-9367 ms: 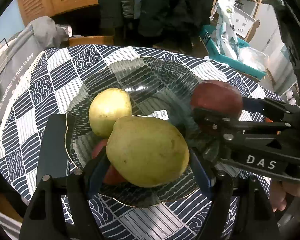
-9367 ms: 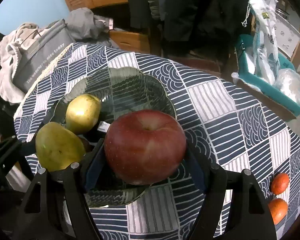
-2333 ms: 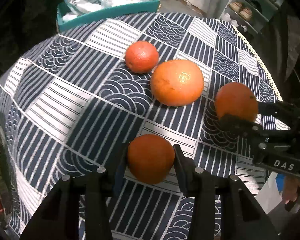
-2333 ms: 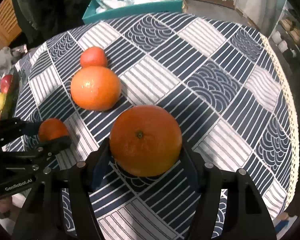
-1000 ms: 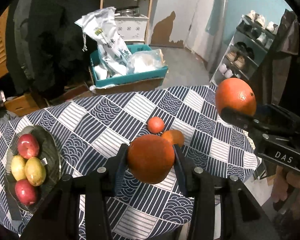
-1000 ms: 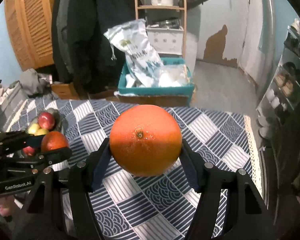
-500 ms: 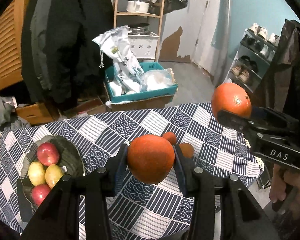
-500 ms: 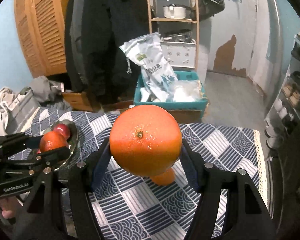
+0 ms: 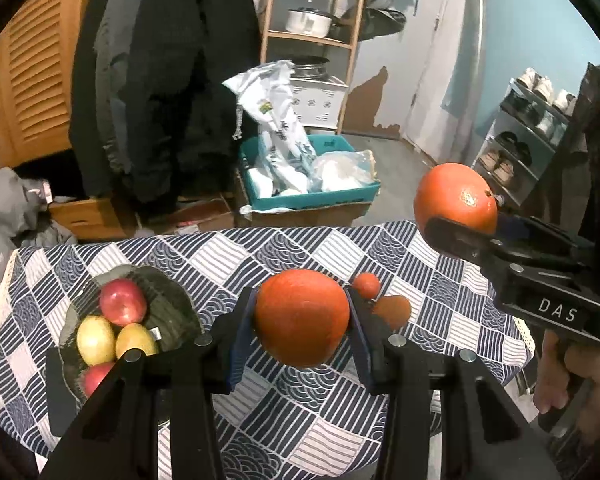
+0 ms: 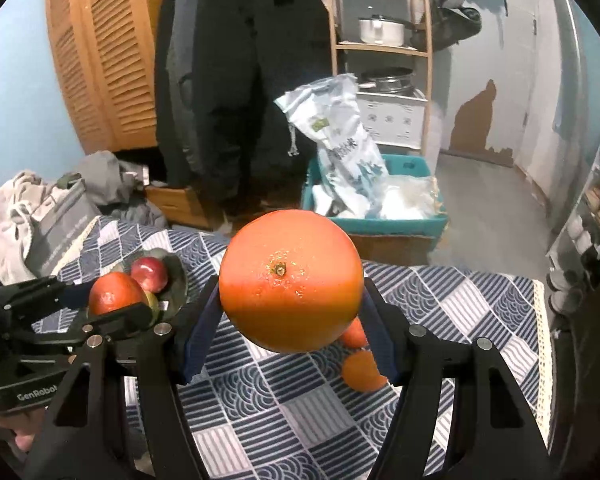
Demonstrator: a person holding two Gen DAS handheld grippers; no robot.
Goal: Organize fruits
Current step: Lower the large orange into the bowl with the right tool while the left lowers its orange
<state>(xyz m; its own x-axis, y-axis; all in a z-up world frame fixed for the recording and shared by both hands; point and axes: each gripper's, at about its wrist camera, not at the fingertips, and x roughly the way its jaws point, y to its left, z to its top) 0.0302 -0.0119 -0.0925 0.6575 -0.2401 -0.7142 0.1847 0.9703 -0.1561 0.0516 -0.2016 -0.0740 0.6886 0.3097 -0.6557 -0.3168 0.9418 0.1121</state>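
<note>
Left wrist view: your left claw (image 9: 302,316) grips a round orange (image 9: 302,317); dark glass fruit plate (image 9: 172,300) lies lower-left, nearer it than your right claw (image 9: 458,220), clamping a bigger orange (image 9: 454,196).

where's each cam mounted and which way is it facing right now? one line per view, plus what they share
Left wrist: on the left claw, raised above the table, facing the room; own fingers grip an orange; right claw and hand at right.
Right wrist: on the right claw, same heading; own fingers grip the larger orange; left claw at left.
Shared: glass plate of apples and pears, two loose oranges, teal crate, shelf.
</note>
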